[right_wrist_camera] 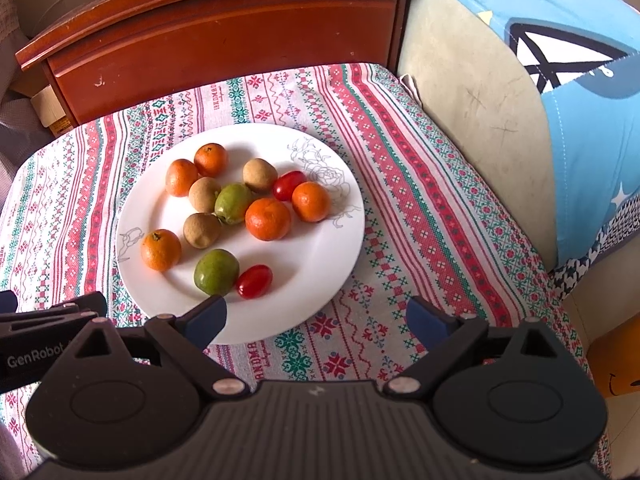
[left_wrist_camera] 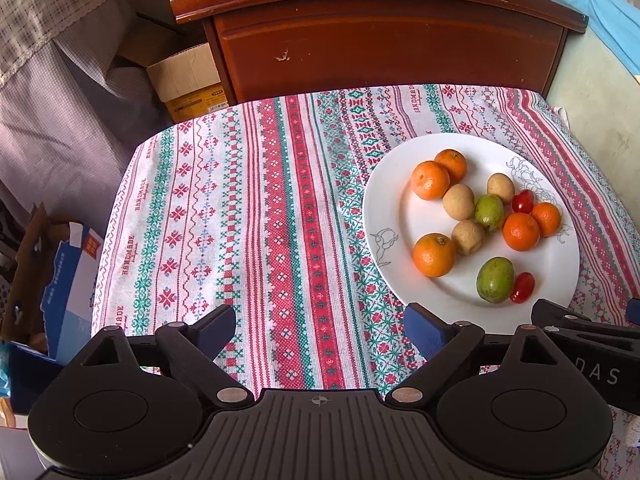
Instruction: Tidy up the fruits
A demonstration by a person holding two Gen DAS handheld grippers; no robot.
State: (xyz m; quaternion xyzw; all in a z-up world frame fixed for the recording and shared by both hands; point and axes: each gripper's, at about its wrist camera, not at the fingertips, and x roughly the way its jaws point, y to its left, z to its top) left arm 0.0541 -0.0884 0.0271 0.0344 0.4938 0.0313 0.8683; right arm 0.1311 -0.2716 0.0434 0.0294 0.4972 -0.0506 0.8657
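Observation:
A white plate (left_wrist_camera: 560, 276) (right_wrist_camera: 312, 264) on the patterned tablecloth holds several oranges (left_wrist_camera: 434, 255) (right_wrist_camera: 267, 219), three brown longans (left_wrist_camera: 458, 201) (right_wrist_camera: 202, 230), two green fruits (left_wrist_camera: 495, 280) (right_wrist_camera: 216, 272) and two red cherry tomatoes (left_wrist_camera: 523, 287) (right_wrist_camera: 254, 281). My left gripper (left_wrist_camera: 320, 326) is open and empty, above the cloth left of the plate. My right gripper (right_wrist_camera: 316, 320) is open and empty, over the plate's near right rim, its left finger (right_wrist_camera: 206, 320) just in front of the near green fruit.
The tablecloth (left_wrist_camera: 240, 220) covers a small table. A dark wooden cabinet (left_wrist_camera: 380, 40) stands behind it. Cardboard boxes (left_wrist_camera: 188, 76) and a blue box (left_wrist_camera: 68, 292) lie at the left. A pale cushion (right_wrist_camera: 472, 100) with blue fabric (right_wrist_camera: 580, 140) sits at the right.

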